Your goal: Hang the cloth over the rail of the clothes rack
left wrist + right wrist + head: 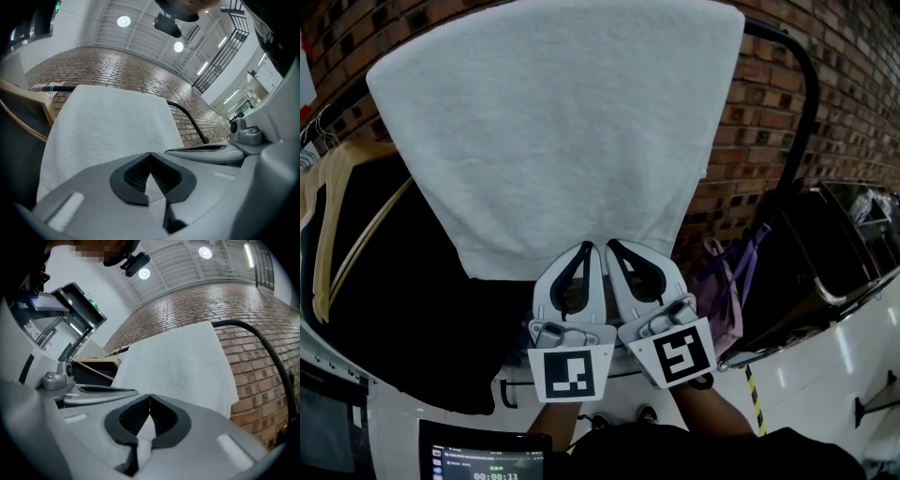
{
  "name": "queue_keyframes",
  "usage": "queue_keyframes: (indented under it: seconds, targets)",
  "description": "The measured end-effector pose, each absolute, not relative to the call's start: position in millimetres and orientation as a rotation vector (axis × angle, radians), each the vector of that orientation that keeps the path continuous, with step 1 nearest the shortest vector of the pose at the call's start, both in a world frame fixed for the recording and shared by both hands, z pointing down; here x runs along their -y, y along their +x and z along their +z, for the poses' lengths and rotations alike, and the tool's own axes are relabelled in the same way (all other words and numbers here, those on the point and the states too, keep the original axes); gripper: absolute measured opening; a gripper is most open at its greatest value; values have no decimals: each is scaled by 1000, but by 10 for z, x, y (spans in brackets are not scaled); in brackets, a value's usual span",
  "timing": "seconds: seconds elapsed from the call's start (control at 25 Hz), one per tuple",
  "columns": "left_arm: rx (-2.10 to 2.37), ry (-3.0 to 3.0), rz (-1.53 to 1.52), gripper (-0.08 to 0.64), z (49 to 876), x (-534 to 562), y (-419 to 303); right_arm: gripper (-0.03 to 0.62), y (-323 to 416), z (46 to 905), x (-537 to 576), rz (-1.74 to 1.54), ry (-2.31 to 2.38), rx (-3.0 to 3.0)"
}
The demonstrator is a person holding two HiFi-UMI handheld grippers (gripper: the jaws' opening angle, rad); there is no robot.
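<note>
A white cloth (562,122) hangs spread over the black rail (802,103) of the clothes rack, in front of a brick wall. My two grippers sit side by side at its lower edge. The left gripper (586,247) is shut on the cloth's bottom hem, and the right gripper (615,246) is shut on the hem just beside it. In the left gripper view the cloth (108,126) rises above the closed left gripper (150,154), with white fabric showing in the hollow behind the tips. The right gripper view shows the same: cloth (178,366) and closed right gripper (150,397).
A wooden hanger (337,216) carrying a black garment (403,309) hangs on the rack to the left. A purple bag (731,281) hangs at the right, with a dark bin (834,253) beyond it. A small screen (483,459) is at the bottom edge.
</note>
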State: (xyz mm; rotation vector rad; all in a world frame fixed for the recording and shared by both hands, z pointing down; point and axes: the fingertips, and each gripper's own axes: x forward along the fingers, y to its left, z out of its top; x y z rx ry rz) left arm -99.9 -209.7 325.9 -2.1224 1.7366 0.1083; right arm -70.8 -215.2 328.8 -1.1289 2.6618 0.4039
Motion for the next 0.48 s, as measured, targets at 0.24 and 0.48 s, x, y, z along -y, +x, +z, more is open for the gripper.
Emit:
queue_keyframes:
  seconds: [0.24, 0.48]
  targets:
    - [-1739, -2136, 118, 3, 3279, 2079, -996, 5, -715, 3312, 2126, 409, -1126, -2661]
    - [-1736, -2137, 126, 3, 3275, 2075, -980, 5, -698, 3311, 2123, 406, -1136, -2667]
